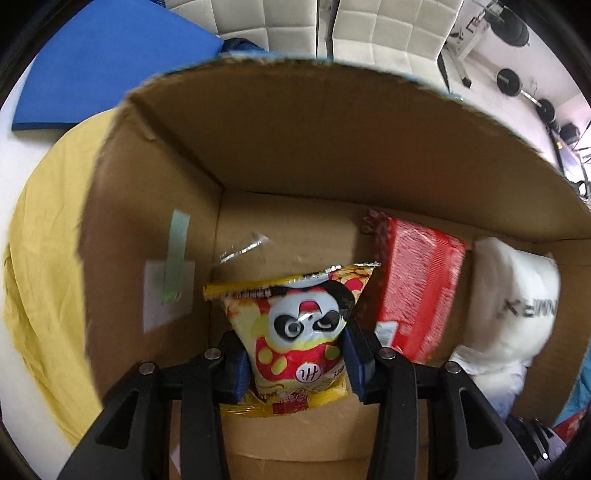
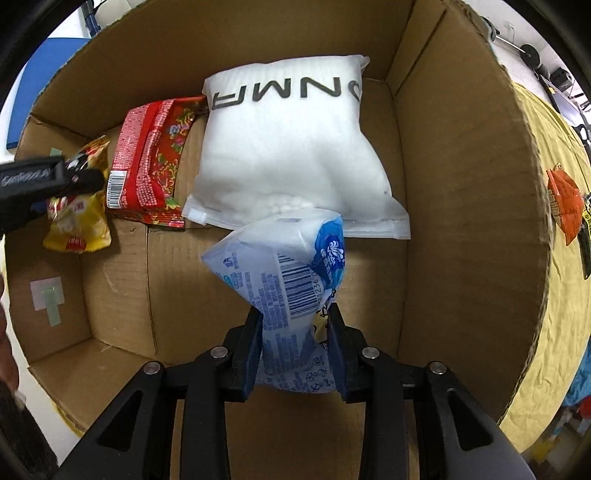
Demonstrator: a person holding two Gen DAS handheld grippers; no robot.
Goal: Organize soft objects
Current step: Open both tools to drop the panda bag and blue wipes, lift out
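Observation:
My left gripper (image 1: 295,365) is shut on a yellow panda snack bag (image 1: 301,332) and holds it inside the open cardboard box (image 1: 332,147), near the left wall. A red packet (image 1: 417,284) and a white pouch with grey letters (image 1: 517,306) lie further right on the box floor. My right gripper (image 2: 295,350) is shut on a blue-and-white plastic packet (image 2: 284,273) and holds it over the box floor (image 2: 373,291), in front of the white pouch (image 2: 291,147). The red packet (image 2: 147,162), the panda bag (image 2: 79,221) and the left gripper (image 2: 66,181) show at the left.
The box stands on a yellow cloth (image 1: 48,258). A blue mat (image 1: 103,59) and white chairs (image 1: 388,29) are behind it. An orange snack bag (image 2: 563,203) lies on the cloth outside the box's right wall (image 2: 461,184). Weights (image 1: 509,81) lie on the floor.

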